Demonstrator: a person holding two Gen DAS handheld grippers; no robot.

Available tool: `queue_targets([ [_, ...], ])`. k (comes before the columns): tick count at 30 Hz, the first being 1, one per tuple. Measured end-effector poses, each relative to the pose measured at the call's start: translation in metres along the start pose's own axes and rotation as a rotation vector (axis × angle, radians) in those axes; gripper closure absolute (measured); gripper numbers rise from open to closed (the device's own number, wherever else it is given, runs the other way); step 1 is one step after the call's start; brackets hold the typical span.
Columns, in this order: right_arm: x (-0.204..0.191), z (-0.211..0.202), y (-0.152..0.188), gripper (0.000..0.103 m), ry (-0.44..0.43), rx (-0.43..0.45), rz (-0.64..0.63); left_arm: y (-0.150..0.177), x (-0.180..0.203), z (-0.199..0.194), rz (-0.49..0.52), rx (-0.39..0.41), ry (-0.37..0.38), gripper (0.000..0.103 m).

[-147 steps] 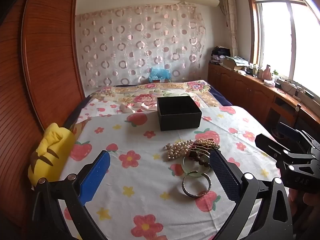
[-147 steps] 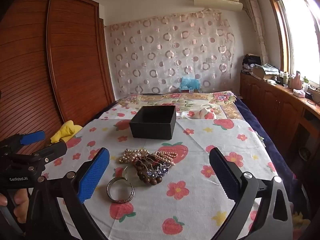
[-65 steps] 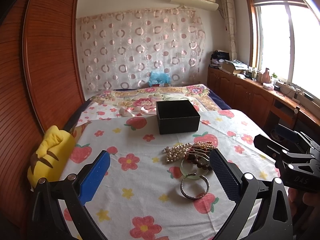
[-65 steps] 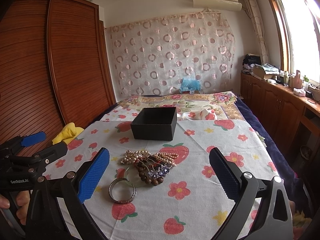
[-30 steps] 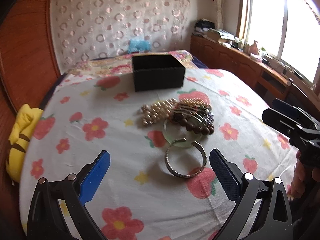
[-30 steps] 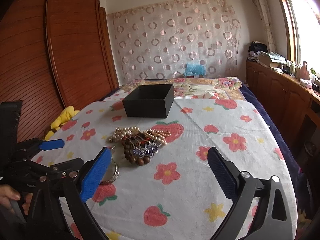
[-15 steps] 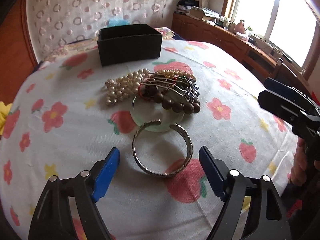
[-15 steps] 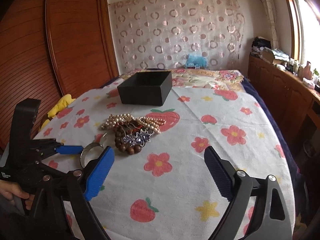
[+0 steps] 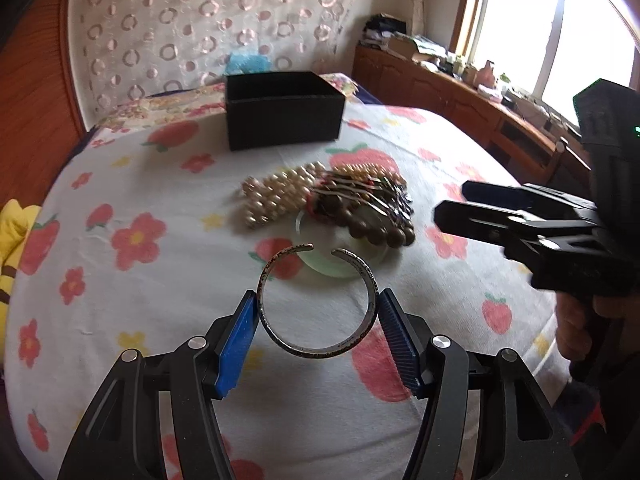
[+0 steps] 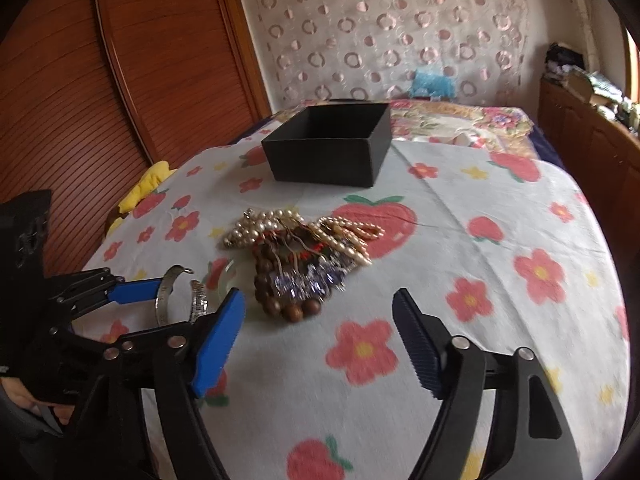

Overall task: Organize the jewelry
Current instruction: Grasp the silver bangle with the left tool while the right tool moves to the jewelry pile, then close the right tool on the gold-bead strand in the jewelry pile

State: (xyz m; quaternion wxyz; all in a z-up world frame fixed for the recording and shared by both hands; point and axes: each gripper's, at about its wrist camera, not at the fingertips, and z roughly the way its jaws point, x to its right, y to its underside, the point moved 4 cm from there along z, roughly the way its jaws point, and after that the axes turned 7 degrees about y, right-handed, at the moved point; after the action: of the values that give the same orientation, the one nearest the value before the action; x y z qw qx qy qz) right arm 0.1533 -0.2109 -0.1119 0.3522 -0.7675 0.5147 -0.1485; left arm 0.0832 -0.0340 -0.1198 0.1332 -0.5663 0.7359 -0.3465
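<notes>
Silver-toned metal forms the open cuff bangle (image 9: 318, 304) that sits between the blue pads of your left gripper (image 9: 318, 322). Its jaws have just been closing, and each pad now meets one side of the cuff, so treat the cuff as gripped across its width. The gap of the cuff faces away from you, toward the pale green ring bangle (image 9: 340, 258) lying just beyond it on the strawberry-and-flower print bedsheet (image 9: 160, 280). This hold keeps the springy open end free of the pads.

Your right gripper (image 10: 320, 336) has also been narrowing, but nothing lies between its jaws; they stand fairly wide above bare sheet, near the heap of pearl strands and brown wooden beads (image 10: 300, 256). You may judge it to be lining up for the next piece.

The open black cardboard box (image 10: 332, 148) stands well beyond the heap and is the probable destination.

Compare the two views:
- The left wrist view shows both pads against the cuff and the full outline of the cuff.
- The right wrist view shows the cuff edge-on, apparently raised off the sheet, and shows part of the box interior, where no jewelry is visible.
- Neither view shows the box floor completely.
</notes>
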Motion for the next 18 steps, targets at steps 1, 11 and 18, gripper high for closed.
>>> queue_targets([
  [1,0.000,0.004,-0.002,0.027,-0.010,-0.010,0.004,0.000,-0.002,-0.002,-0.005,0.007,-0.002,0.044],
  [11,0.001,0.029,-0.025,0.041,0.006,-0.030,-0.017,0.008,-0.016,-0.012,-0.042,0.033,-0.011,0.044],
  [18,0.008,0.043,-0.031,0.071,0.025,-0.063,-0.057,0.012,-0.021,-0.010,-0.055,0.033,-0.009,0.044],
])
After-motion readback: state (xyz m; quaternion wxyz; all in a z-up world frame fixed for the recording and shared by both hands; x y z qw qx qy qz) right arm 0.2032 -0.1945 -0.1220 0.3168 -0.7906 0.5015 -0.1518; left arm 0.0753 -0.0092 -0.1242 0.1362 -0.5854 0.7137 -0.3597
